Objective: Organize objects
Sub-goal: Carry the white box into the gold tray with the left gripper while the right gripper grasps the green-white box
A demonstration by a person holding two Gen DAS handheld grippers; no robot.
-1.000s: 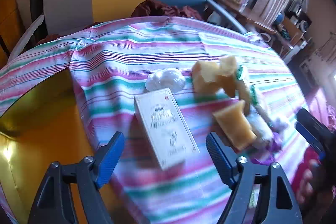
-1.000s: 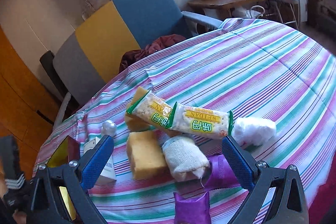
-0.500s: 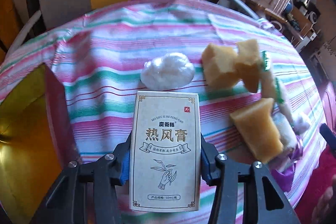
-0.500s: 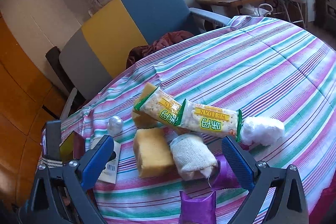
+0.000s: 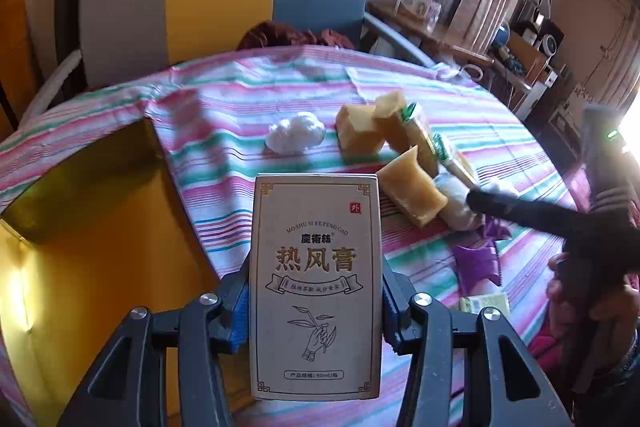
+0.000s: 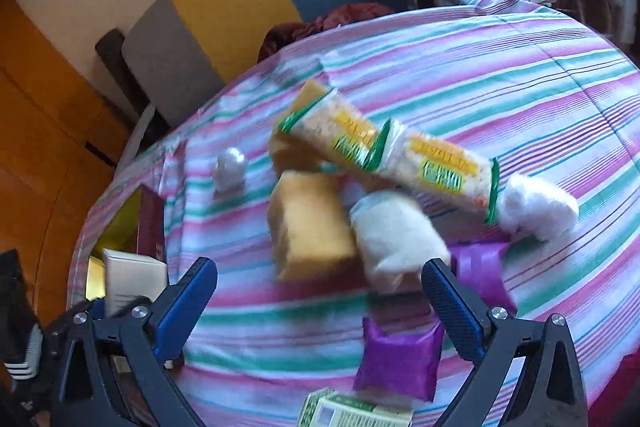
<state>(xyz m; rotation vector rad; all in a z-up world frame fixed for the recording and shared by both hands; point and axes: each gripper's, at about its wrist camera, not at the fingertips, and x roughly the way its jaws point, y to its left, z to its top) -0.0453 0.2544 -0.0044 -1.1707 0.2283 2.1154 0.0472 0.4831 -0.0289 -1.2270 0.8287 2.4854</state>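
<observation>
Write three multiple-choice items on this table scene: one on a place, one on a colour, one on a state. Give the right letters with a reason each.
1. Where is the open yellow box relative to the carton in the left wrist view?
A. to its left
B. to its right
C. on top of it

2. What colour are the small packets near the right gripper?
A. orange
B. purple
C. black

3. What state is the left gripper in?
A. open over a sponge
B. shut on nothing
C. shut on the carton

Answers:
1 A: the box's yellow inside fills the picture's left side, beside the carton.
2 B: both packets on the striped tablecloth are shiny purple.
3 C: the blue pads press on both sides of the carton, which stands upright between them.
</observation>
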